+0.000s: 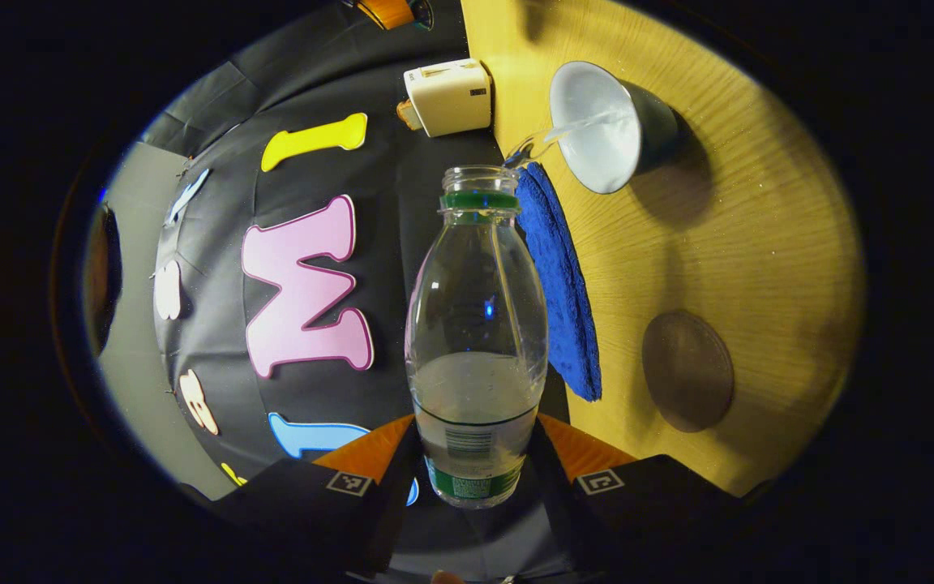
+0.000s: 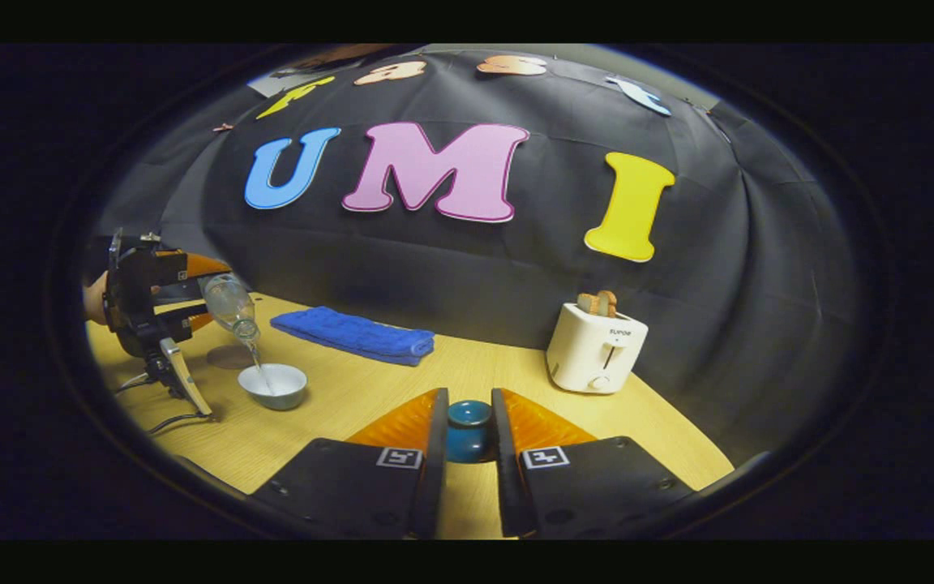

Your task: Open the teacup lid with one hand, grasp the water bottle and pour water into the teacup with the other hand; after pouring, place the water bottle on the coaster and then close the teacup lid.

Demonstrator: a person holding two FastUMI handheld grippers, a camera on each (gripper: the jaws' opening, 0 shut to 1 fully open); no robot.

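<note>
My left gripper (image 1: 473, 454) is shut on the clear water bottle (image 1: 475, 341), which is tipped on its side with its open neck toward the teacup (image 1: 609, 126). A thin stream of water runs from the neck into the cup's white inside. The round brown coaster (image 1: 687, 371) lies on the table near the cup. In the right gripper view the left gripper (image 2: 143, 312) holds the tilted bottle (image 2: 232, 304) over the teacup (image 2: 273, 385), beside the coaster (image 2: 230, 357). My right gripper (image 2: 467, 438) is shut on the blue teacup lid (image 2: 468, 430), held above the table.
A folded blue towel (image 2: 353, 332) lies at the back of the wooden table (image 2: 337, 405). A white toaster (image 2: 594, 347) with bread in it stands at the right. A cable (image 2: 155, 405) trails on the table below the left gripper.
</note>
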